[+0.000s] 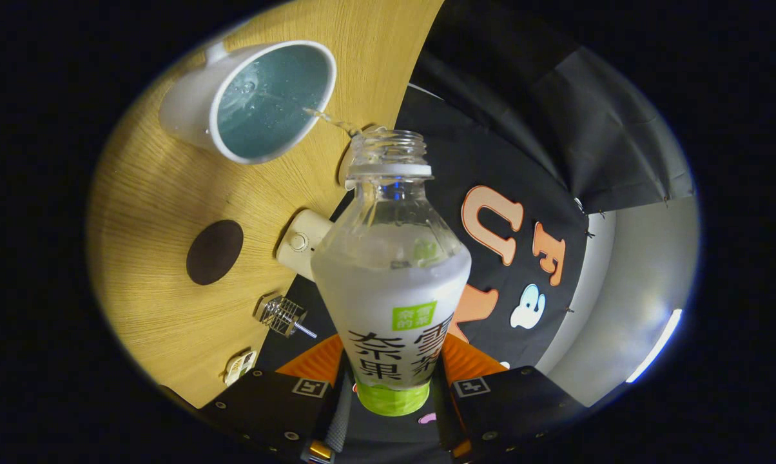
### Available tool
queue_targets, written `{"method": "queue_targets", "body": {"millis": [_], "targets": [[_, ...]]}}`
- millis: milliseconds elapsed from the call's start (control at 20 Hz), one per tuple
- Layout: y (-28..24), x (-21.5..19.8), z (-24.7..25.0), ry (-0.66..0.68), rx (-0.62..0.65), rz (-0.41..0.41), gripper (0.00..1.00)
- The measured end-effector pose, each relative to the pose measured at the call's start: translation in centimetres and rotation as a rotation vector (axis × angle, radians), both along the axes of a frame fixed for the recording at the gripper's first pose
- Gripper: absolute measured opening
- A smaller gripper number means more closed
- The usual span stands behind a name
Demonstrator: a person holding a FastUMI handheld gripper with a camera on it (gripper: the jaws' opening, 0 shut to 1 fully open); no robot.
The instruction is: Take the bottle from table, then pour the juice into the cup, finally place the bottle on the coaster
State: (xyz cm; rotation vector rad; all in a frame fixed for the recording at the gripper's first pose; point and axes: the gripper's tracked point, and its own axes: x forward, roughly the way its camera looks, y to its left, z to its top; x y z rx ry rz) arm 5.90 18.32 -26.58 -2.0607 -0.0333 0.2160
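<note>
My gripper [391, 390] is shut on a clear plastic bottle [391, 270] with a white and green label, gripping its lower body between both fingers. The bottle is uncapped and tipped toward a white cup [188, 109] on the wooden table [149, 193]. A thin stream of liquid [327, 117] runs from the bottle's mouth [388, 145] over the cup's rim. Bluish liquid with bubbles fills part of the cup. A dark round coaster [214, 252] lies on the table, between the cup and my fingers and apart from both.
A small cream-coloured device [303, 243] stands at the table's edge beside the bottle. A little wire-frame object [283, 316] and a small white item [240, 366] sit nearer along the same edge. The black booth wall [543, 161] hangs beyond the table.
</note>
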Motion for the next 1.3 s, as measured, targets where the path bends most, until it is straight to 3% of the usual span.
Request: {"method": "queue_targets", "body": {"millis": [950, 1300], "targets": [[1.7, 0.3, 0.5, 0.047, -0.139, 0.054, 0.55], [-1.1, 0.2, -2.5, 0.142, 0.002, -0.072, 0.55]]}}
